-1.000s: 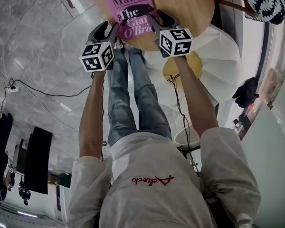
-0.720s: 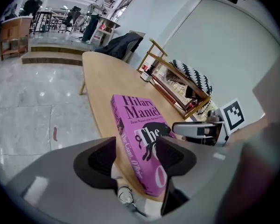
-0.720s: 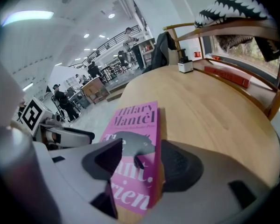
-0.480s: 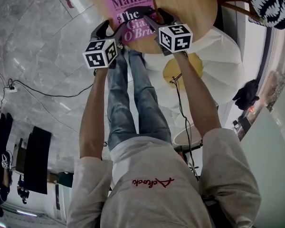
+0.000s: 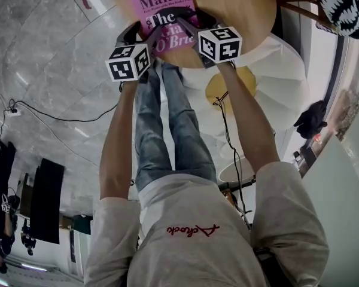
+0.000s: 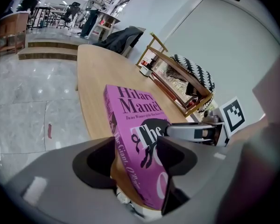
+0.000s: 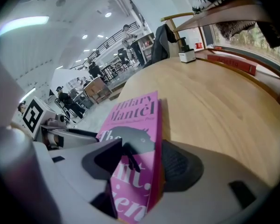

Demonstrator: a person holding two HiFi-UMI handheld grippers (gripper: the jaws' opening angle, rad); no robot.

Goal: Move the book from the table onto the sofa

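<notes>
The book [image 5: 161, 11], a pink paperback, lies flat, cover up, at the near rim of the round wooden table [image 5: 242, 8], not yet lifted. The left gripper [image 5: 140, 36] straddles its spine-side edge and the right gripper [image 5: 194, 24] its opposite long edge. In each gripper view one pad sits over the cover and the other beside or below the edge. Both sets of jaws stand wide apart with the book between them, and no pad appears to press on it. Hazards, as judged from this position:

- If one pair closes ahead of the other, the book may slide or pivot on the smooth wood and go off the rim.
- If a pad closes on the front cover alone, the cover may fold open and the pages drop.
- If the lower pad catches the table rim, the grip will be shallow and may slip during the carry.

The sofa cannot be identified in any view, so the carry route is unconfirmed. A cable [image 5: 54, 117] crosses the floor to the person's left.
</notes>
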